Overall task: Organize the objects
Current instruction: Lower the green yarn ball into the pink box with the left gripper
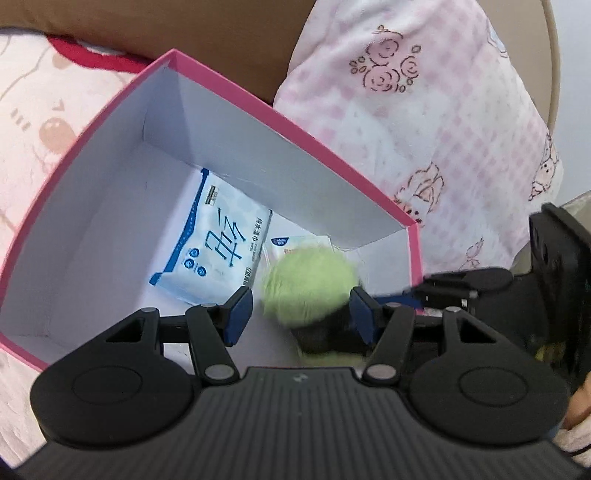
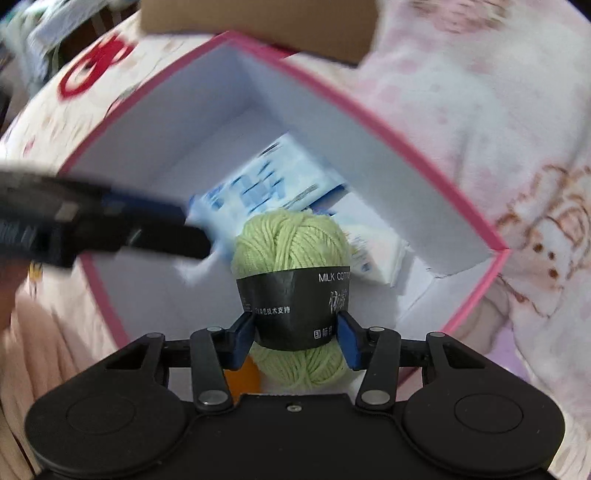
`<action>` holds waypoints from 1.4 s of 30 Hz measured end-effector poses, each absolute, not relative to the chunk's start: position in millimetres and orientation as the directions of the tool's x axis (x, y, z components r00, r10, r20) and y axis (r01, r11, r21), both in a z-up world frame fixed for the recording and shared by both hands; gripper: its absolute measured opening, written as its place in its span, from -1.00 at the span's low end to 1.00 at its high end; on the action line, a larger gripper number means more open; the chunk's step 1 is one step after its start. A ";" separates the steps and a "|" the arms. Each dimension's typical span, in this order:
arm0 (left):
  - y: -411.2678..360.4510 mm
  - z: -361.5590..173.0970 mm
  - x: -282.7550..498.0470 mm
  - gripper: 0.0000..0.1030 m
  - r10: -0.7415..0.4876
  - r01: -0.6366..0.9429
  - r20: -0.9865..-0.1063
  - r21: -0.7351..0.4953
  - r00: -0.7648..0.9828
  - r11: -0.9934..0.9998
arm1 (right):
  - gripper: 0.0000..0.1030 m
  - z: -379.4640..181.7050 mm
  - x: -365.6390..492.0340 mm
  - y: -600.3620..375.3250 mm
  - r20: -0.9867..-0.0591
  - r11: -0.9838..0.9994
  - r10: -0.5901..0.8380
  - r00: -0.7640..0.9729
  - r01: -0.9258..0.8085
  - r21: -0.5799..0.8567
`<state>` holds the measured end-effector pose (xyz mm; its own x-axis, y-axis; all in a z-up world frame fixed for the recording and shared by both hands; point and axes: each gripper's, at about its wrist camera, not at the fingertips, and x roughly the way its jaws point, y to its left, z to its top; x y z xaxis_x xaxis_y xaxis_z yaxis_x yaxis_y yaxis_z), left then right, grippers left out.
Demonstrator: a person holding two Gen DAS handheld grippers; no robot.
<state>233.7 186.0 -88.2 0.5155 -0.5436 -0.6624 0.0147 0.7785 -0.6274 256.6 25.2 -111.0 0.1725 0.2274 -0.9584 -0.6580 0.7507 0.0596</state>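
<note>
A pink box with white inside (image 1: 284, 122) (image 2: 373, 122) lies open on the bed. In it lie a blue-and-white tissue pack (image 1: 210, 243) (image 2: 258, 184) and a smaller white pack (image 1: 295, 243) (image 2: 376, 254). My right gripper (image 2: 297, 332) is shut on a green yarn ball with a black label (image 2: 291, 258) and holds it over the box. The yarn ball shows blurred in the left wrist view (image 1: 308, 284). My left gripper (image 1: 299, 314) is open and empty over the box's near side, beside the yarn. It shows as a dark blur in the right wrist view (image 2: 110, 225).
Pink patterned bedding (image 1: 424, 122) (image 2: 480, 110) surrounds the box. A brown cardboard piece (image 2: 258, 26) lies behind the box. An orange object (image 2: 242, 376) shows under the right gripper.
</note>
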 end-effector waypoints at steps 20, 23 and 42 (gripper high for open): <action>147.4 -102.3 244.4 -0.23 -0.446 0.035 -0.738 -0.499 0.507 0.866 | 0.10 -122.8 219.7 50.8 -0.900 0.471 0.173 0.399 -0.836 -0.280; 144.4 -101.2 244.8 -0.28 -0.450 0.044 -0.735 -0.499 0.508 0.865 | 0.15 -117.3 215.9 45.3 -0.890 0.462 0.182 0.418 -0.836 -0.298; 134.1 -104.5 243.4 -0.27 -0.355 0.007 -0.766 -0.416 0.536 0.909 | 0.16 -122.3 203.8 22.9 -0.847 0.603 0.148 0.511 -0.725 -0.332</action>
